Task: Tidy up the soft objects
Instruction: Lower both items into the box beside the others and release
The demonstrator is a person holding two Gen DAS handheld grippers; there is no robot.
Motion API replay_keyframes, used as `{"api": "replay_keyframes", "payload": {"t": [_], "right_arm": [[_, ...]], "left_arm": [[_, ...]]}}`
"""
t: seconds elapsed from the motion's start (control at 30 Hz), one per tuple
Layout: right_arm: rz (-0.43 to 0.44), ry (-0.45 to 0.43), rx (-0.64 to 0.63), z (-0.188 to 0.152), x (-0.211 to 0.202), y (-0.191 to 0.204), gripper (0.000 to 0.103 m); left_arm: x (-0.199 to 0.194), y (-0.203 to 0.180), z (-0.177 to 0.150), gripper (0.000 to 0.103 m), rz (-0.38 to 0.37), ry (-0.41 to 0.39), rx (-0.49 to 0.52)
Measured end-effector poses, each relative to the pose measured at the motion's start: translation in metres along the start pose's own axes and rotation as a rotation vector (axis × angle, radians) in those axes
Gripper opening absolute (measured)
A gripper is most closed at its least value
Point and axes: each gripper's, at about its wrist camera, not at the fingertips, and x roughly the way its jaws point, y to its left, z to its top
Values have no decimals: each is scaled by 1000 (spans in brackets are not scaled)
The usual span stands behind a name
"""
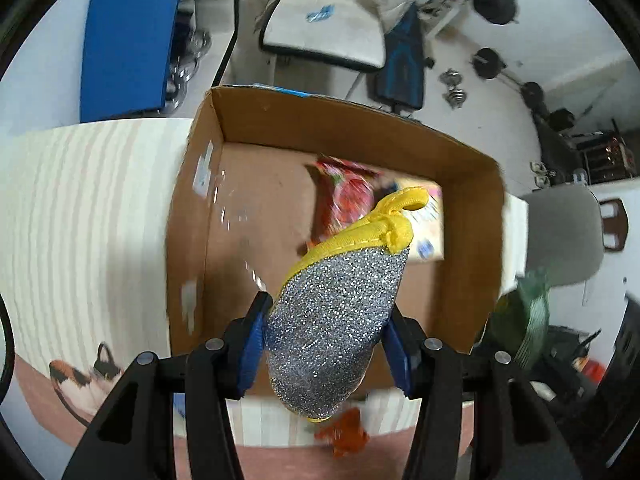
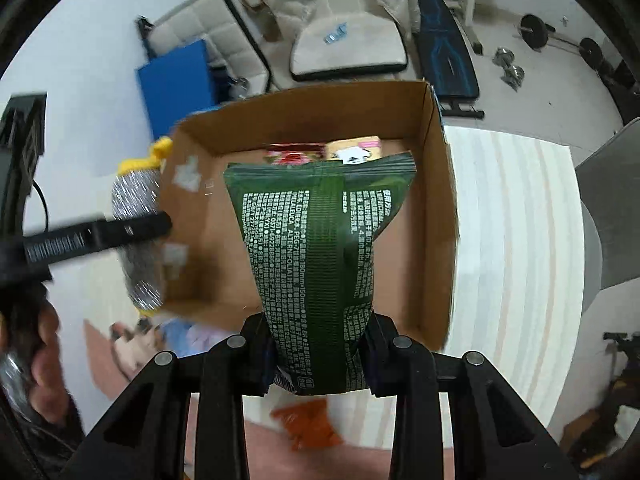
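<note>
A pale striped table is carrying an open cardboard box. An orange packet is lying by its near edge, beside a pink mat.

Both grippers clamped on a load, held forward and angled downward.

The left gripper has its blue-padded fingers pressed against both sides of what it grips, the jaws partly spread around it. The right gripper pinches its load between its black fingers in the same way. In the right wrist view, the person's left hand wraps the left gripper's handle at the frame's left edge.
</note>
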Motion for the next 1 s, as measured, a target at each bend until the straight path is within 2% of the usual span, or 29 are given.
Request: {"api": "replay_keyframes", "payload": {"t": [0.1,0.2,0.33,0.67,0.8,0.83,0.87,0.9,1.0], "right_arm": [[-37,76,35,24,42,-4,35],[-68,132,62,24,83,-11,35],[-98,182,76,33,119,-14,35],[-130,242,85,26,158,-19,35],[-158,256,72,26,166,-18,36],[-167,256,64,26,167,-17,37],[-171,256,61,26,167,-17,38],[-175,257,63,26,167,-17,41],[-164,245,75,24,166,-19,63]], "left_arm": [[31,11,30,50,4,55,-30],[61,14,54,50,11,105,-47],[83,15,68,50,44,143,-48],[116,19,84,53,84,183,-41],[123,24,81,54,47,209,-66],[123,25,80,59,35,212,-70],[122,25,80,63,37,209,-67],[121,27,80,73,47,202,-62],[112,28,77,81,32,192,-57]]}}
